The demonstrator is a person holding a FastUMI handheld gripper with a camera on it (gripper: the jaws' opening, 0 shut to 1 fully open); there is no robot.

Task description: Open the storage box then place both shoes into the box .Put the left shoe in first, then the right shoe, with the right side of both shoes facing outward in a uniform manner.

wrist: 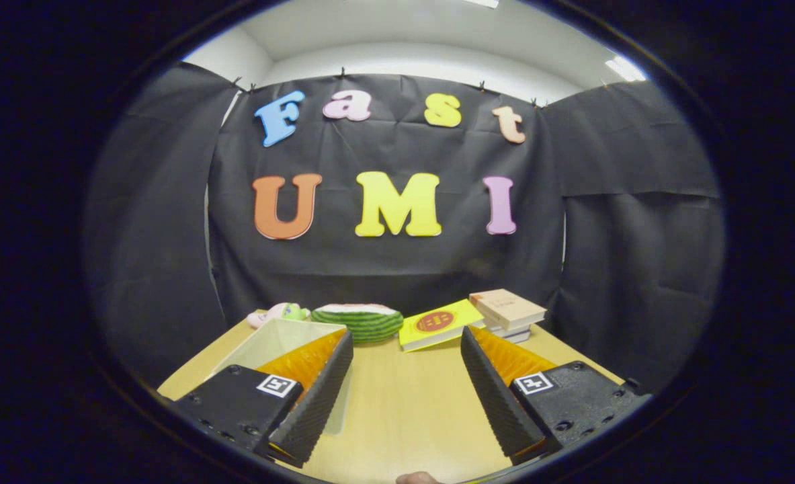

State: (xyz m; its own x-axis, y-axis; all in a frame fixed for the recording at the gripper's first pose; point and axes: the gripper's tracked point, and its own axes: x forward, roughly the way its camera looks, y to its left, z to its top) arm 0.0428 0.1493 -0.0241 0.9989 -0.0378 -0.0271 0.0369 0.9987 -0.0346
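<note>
Tongs (407, 349) spread wide, holding nothing, above bench (404, 417); translucent storage box (283, 339) behind one finger, striped cushion (367, 321) and books (505, 312) beyond

Gripper (407, 343) camera looks low across table (404, 410) toward wall.

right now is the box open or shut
Open, it seems: the box, partly behind one finger of the open gripper, shows a bare rim and inner walls with no lid on top. Its contents cannot be told.
</note>
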